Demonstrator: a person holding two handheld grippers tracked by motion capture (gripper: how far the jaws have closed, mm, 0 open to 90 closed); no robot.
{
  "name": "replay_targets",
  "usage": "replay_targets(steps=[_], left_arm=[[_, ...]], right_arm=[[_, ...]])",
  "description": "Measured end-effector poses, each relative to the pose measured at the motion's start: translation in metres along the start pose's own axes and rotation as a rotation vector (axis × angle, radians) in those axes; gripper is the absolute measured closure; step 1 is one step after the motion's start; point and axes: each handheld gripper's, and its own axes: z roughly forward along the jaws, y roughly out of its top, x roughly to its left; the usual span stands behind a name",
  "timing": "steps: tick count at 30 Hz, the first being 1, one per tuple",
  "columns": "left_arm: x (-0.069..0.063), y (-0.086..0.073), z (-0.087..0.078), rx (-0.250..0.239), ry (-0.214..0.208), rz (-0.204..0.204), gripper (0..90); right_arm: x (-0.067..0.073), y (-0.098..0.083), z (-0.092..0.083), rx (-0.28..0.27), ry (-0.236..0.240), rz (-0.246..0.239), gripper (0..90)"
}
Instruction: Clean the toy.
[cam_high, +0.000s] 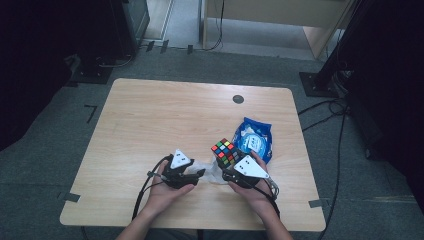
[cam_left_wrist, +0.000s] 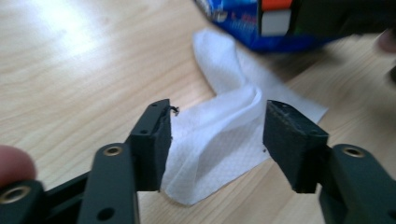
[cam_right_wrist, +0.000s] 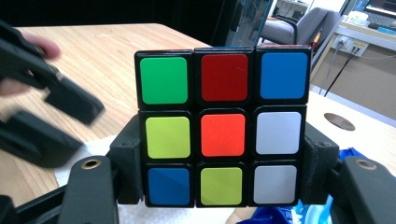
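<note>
Cube (cam_right_wrist: 224, 126) stickers plain between right tongs (cam_right_wrist: 224, 175)

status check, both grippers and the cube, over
Right gripper shut on puzzle cube, held off the table. Left gripper open, astride white wipe, pads not pressing. Blue packet lies just behind cube.

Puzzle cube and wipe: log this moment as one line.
right tongs: shut on puzzle cube, held above table | left tongs: open, astride white wipe | blue packet: beside cube
</note>
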Motion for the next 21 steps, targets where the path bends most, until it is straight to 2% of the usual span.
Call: replay_targets(steps=[3, 5, 7, 8, 9, 11, 13, 15, 16, 18, 20, 21], left_arm=[[-0.004, -0.003, 0.011, 0.048, 0.04, 0.043, 54.9], [-0.005, -0.005, 0.016, 0.083, 0.063, 0.088, 64.9], [-0.003, -0.008, 0.015, 0.093, 0.062, 0.128, 81.7], [0.0, -0.008, 0.012, 0.084, 0.071, 0.121, 87.6], [0.004, -0.008, 0.009, 0.076, 0.062, 0.11, 90.0], [0.013, -0.007, 0.0, 0.056, 0.059, 0.101, 90.0], [0.023, -0.007, -0.012, 0.035, 0.082, 0.104, 90.0], [0.036, -0.008, -0.027, 0.015, 0.117, 0.107, 90.0], [0.046, -0.008, -0.037, 0.005, 0.152, 0.108, 90.0], [0.061, -0.009, -0.053, -0.022, 0.171, 0.077, 90.0], [0.073, -0.011, -0.064, -0.023, 0.164, 0.069, 90.0], [0.076, -0.012, -0.066, -0.012, 0.141, 0.083, 90.0]], right_arm=[[0.001, 0.0, 0.0, 0.003, 0.007, -0.009, 34.2], [0.002, -0.001, 0.0, 0.005, 0.007, -0.008, 34.2], [0.001, -0.001, 0.0, 0.004, 0.004, -0.006, 34.2], [0.0, -0.001, -0.001, 0.006, 0.004, 0.0, 34.2], [0.0, -0.001, -0.001, 0.004, 0.003, 0.005, 34.2], [-0.001, -0.001, -0.001, 0.001, 0.002, 0.005, 34.2], [-0.002, -0.001, -0.002, -0.001, 0.0, 0.009, 34.2], [-0.002, 0.0, -0.002, -0.004, 0.0, 0.007, 34.2], [-0.002, 0.0, -0.003, -0.005, 0.002, 0.004, 34.2], [-0.002, 0.0, -0.003, -0.007, 0.003, 0.008, 34.2], [-0.002, 0.0, -0.003, -0.006, 0.004, 0.007, 34.2], [-0.002, 0.0, -0.003, -0.007, 0.005, 0.005, 34.2]])
